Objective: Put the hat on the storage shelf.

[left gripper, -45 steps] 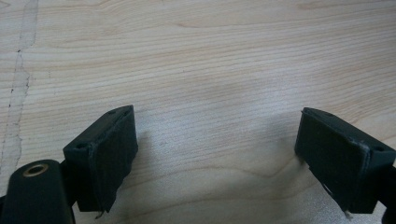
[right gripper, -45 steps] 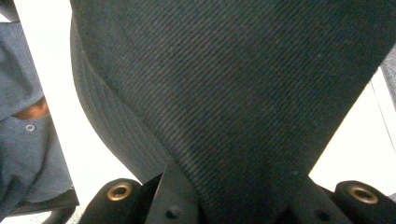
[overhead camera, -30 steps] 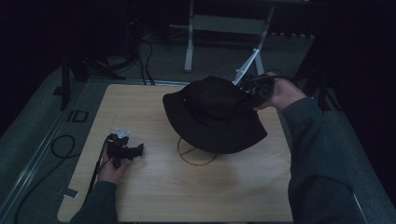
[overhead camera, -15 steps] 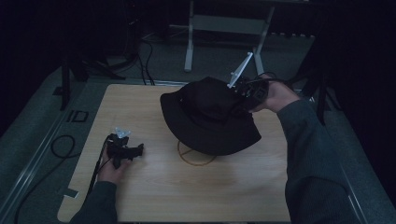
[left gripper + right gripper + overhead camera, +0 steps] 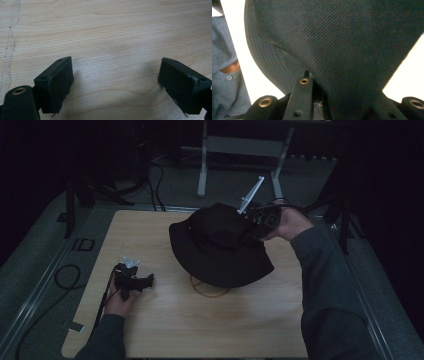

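Note:
A black wide-brimmed hat (image 5: 220, 245) sits over the middle of the wooden table (image 5: 225, 330), its brim on the wood. My right gripper (image 5: 252, 222) holds the hat at its far right side, by the crown. In the right gripper view the dark ribbed cloth (image 5: 337, 37) bunches down between the jaws of the right gripper (image 5: 337, 100). These jaws have just been opening, with the cloth still pinched between them. My left gripper (image 5: 145, 282) rests on the table at the near left. Its jaws stand wide apart over bare wood (image 5: 112, 30), nothing between them (image 5: 117, 82).
A tan cord loop (image 5: 210, 292) pokes out from under the hat's near brim. A grey metal stand (image 5: 240, 145) is on the floor behind the table, and black cables (image 5: 65, 275) lie on the floor to the left. A person's blue shirt (image 5: 224, 75) edges the right gripper view.
The hat and my right gripper have drifted a little to the left, and the hat sits flatter. The left gripper has stayed put.

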The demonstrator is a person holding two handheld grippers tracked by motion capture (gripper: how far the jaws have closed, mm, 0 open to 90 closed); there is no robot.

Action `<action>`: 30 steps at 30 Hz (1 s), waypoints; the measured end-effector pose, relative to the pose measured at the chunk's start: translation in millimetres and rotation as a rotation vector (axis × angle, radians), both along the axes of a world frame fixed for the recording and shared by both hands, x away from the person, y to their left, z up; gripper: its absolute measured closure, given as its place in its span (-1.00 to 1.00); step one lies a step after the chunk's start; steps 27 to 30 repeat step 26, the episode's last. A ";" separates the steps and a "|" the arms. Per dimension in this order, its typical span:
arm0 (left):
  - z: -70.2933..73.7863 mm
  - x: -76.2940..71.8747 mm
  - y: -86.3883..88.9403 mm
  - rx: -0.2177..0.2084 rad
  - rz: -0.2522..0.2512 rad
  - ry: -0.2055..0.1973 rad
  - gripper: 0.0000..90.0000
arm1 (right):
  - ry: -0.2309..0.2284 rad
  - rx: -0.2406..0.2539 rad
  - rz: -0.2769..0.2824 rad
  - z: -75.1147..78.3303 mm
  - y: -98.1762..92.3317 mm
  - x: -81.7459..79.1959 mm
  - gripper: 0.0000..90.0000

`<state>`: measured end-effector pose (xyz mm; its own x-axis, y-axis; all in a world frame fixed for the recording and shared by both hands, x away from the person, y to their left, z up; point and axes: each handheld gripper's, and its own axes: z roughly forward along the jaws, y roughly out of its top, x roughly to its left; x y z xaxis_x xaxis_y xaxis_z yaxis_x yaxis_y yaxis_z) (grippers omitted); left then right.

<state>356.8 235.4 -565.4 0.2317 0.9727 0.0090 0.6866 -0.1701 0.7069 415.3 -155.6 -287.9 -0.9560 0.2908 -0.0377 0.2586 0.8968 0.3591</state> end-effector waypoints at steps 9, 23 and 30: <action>0.1 0.0 -0.1 0.000 0.001 0.001 -0.71 | 0.022 0.019 -0.039 -0.2 3.2 3.1 0.02; 0.0 0.0 0.0 0.000 0.000 0.000 -0.71 | -0.041 0.036 -0.086 6.7 -13.0 -7.7 -0.61; 0.0 0.0 0.0 0.000 0.000 0.000 -0.71 | -0.038 0.036 -0.104 4.8 -21.0 -8.3 -0.64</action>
